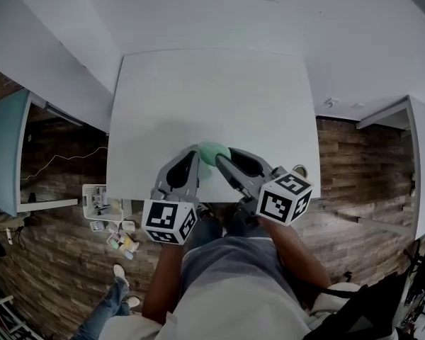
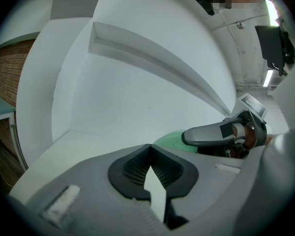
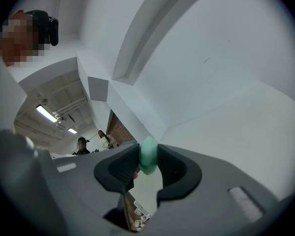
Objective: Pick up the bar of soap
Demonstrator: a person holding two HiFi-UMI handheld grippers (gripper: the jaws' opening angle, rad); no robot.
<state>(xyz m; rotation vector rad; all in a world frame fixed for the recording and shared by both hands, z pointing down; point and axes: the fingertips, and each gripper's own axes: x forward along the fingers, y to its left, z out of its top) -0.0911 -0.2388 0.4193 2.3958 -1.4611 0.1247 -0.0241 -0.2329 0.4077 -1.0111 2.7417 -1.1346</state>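
— What do the claws look like?
— The left claw [image 1: 193, 154] and right claw [image 1: 222, 160] are grey plastic with dark ribbed pads [image 2: 130, 168]. Each carries a white cube [image 1: 170, 222] printed with black square markers.
— Clothing?
— A grey shirt [image 1: 227, 275].

This looks like a partitioned recording studio or lab booth in a larger indoor hall. A bare white bench [image 1: 212, 98] stands in a corner of plain white partition walls [image 1: 198, 13] on a wood-plank floor [image 1: 354, 161]. Beyond the bench's left edge are a teal panel [image 1: 3, 147] and a brick wall [image 2: 7, 77]. Over the partitions, ceiling strip lights [image 3: 46, 113] and two standing people [image 3: 104, 139] show.
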